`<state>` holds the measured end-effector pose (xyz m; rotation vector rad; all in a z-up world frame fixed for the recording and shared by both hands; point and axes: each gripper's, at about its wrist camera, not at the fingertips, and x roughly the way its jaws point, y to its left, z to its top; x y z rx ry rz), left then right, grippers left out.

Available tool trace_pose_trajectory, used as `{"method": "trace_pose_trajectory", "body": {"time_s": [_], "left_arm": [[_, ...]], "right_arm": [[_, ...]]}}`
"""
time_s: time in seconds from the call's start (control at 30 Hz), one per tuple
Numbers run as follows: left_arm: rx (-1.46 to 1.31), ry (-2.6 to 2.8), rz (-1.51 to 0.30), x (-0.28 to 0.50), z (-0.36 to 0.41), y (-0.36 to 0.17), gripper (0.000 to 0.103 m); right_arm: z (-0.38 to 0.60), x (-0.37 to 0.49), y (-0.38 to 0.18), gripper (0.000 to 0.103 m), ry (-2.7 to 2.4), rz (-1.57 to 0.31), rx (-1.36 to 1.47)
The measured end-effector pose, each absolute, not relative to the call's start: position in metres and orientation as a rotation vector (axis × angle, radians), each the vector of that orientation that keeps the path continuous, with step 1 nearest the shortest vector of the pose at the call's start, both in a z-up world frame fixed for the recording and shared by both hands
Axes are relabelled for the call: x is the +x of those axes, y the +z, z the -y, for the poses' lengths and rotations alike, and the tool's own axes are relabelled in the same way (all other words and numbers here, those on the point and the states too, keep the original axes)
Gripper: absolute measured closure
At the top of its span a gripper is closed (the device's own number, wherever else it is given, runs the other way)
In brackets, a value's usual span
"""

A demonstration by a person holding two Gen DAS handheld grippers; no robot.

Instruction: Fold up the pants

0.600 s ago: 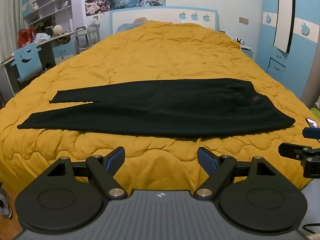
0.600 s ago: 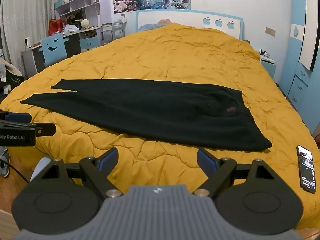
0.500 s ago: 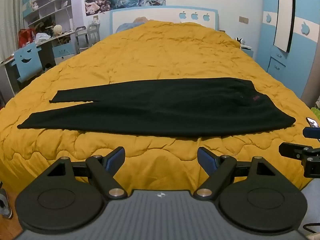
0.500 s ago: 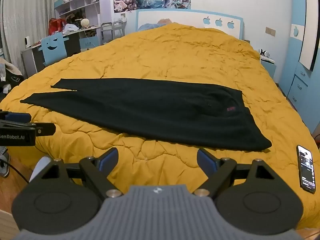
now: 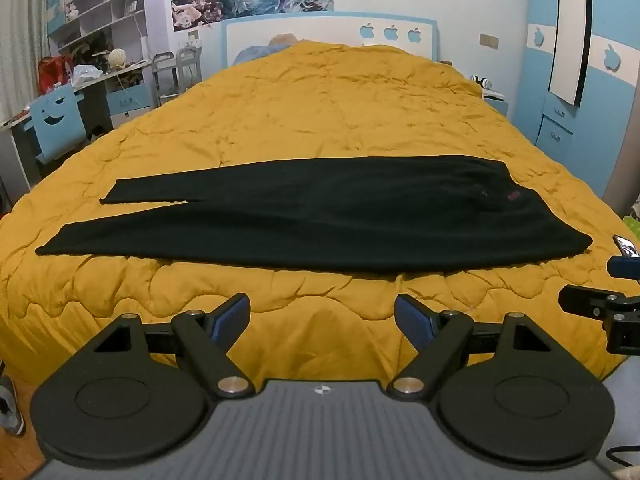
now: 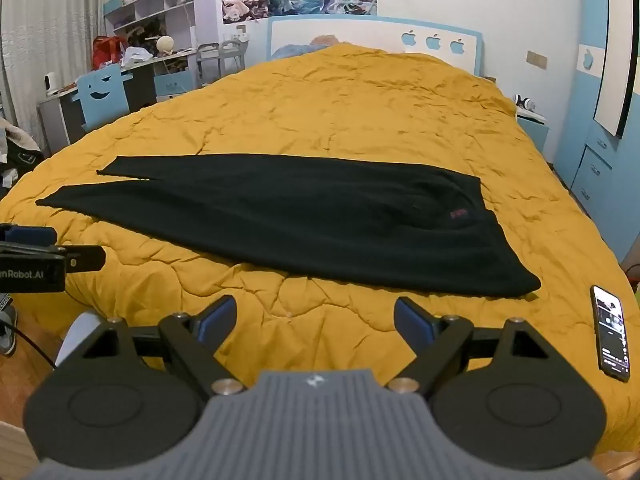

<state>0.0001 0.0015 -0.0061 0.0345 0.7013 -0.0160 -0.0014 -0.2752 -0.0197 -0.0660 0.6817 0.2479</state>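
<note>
The black pants [image 5: 320, 220] lie flat across the near half of the yellow quilt [image 5: 340, 120], full length, legs side by side, waist toward the phone [image 6: 610, 338]. No fold across the length is made yet. The left gripper [image 5: 322, 316] and right gripper [image 6: 314, 318] hang short of the pants' near edge, jaws wide, holding nothing. All folding remains.

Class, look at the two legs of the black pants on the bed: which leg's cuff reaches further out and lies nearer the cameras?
The front leg: its cuff pokes out past the back leg, whose cuff stops shorter, toward the headboard.
</note>
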Motion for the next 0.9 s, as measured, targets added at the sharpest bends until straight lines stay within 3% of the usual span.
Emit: {"method": "trace_pose_trajectory", "body": {"time_s": [0.9], "left_arm": [[0.030,-0.004,-0.711,0.0006,-0.0020,-0.0067,0.007]], "right_arm": [[0.2759,-0.0022,-0.0249,0.021,0.234,-0.681,-0.063]]}}
